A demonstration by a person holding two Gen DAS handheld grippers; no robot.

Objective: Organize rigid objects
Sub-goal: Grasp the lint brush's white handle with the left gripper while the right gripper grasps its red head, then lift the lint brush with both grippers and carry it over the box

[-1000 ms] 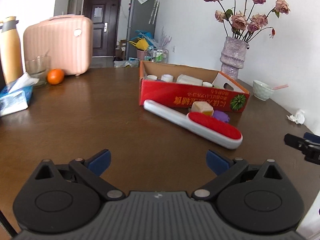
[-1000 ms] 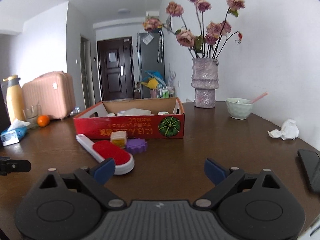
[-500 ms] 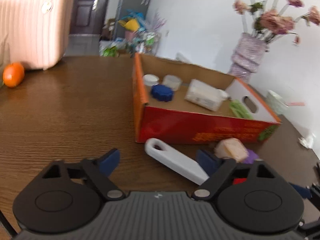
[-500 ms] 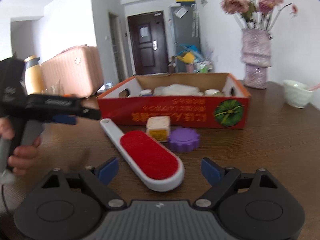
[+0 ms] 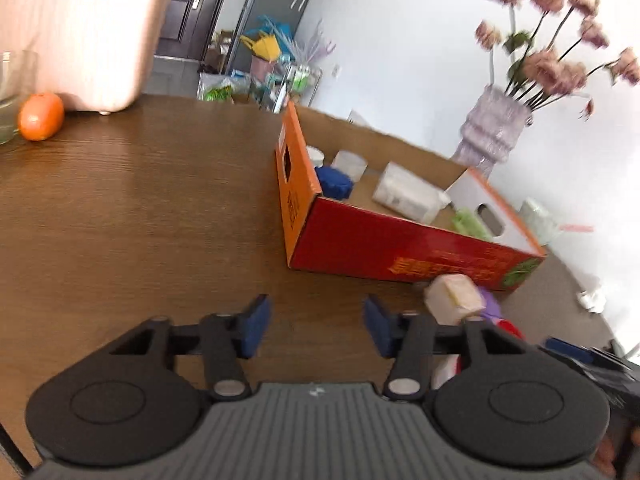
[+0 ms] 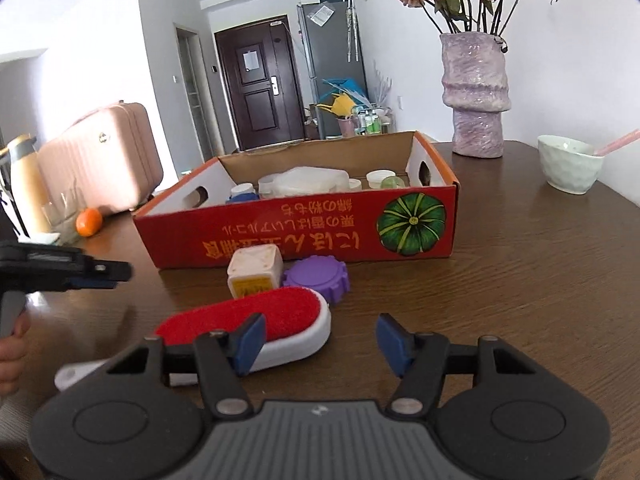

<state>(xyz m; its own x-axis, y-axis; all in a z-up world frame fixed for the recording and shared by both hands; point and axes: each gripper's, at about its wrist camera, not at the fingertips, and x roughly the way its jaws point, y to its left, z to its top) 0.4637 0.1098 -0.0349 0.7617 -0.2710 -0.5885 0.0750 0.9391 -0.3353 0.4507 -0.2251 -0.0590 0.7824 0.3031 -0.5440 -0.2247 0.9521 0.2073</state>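
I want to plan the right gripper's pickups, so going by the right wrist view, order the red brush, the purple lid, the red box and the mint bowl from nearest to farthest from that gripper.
From the right gripper:
1. Red brush, beside its left finger.
2. Purple lid, just behind the brush head.
3. Red box, behind the lid, centre of the table.
4. Mint bowl, far right, near the vase.

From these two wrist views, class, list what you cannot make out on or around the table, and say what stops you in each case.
- Lint brush handle: in the right wrist view, covered by the right tool; in the left wrist view, nearly all behind the left tool.
- Purple gear-shaped lid in the left wrist view: mostly behind the cream cube-shaped container.
- Red cardboard box contents, right wrist view: lower parts behind its front wall.
- Flowers, left wrist view: blurred.
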